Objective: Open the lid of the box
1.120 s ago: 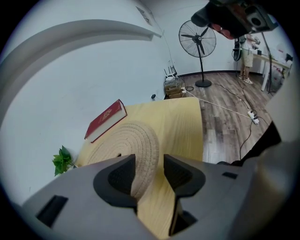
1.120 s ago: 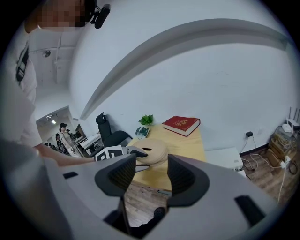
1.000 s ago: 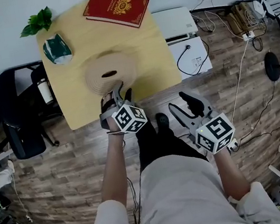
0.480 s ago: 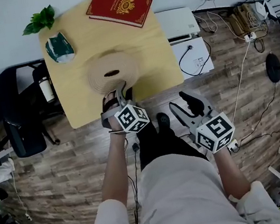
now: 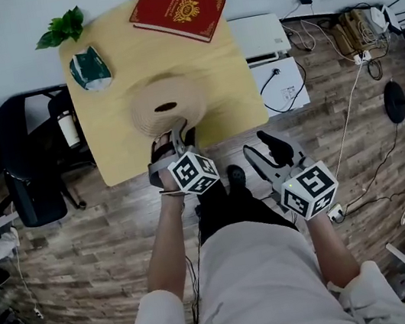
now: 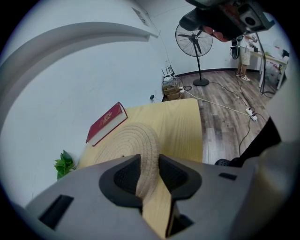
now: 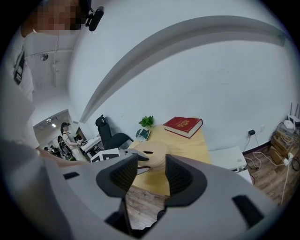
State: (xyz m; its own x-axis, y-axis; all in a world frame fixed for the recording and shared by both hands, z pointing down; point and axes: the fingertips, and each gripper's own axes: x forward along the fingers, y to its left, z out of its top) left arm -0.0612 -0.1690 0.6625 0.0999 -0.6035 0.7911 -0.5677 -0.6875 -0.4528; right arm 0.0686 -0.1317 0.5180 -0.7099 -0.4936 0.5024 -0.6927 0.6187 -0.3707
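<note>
A round woven straw lid (image 5: 165, 103) with a dark slot in its top sits on the pale wooden table (image 5: 218, 77). My left gripper (image 5: 174, 133) reaches down onto the lid's near rim. In the left gripper view the woven lid (image 6: 133, 140) runs up between the jaws, which have just been closing, and both pads press on its rim at my left gripper (image 6: 149, 173). My right gripper (image 5: 262, 148) hangs over the floor to the right of the table, apart from the lid. Its jaws have just closed a little; my right gripper (image 7: 153, 176) stands open around nothing.
A red book (image 5: 177, 10) lies at the table's far edge, with a green-and-white pouch (image 5: 89, 69) and a small plant (image 5: 59, 29) at the far left. A black chair (image 5: 21, 166) stands left of the table. White boxes (image 5: 270, 60) and cables lie on the floor to the right.
My left gripper's jaws have drawn together on the lid's near rim. Neither hand has shifted noticeably, and the lid lies where it was.
</note>
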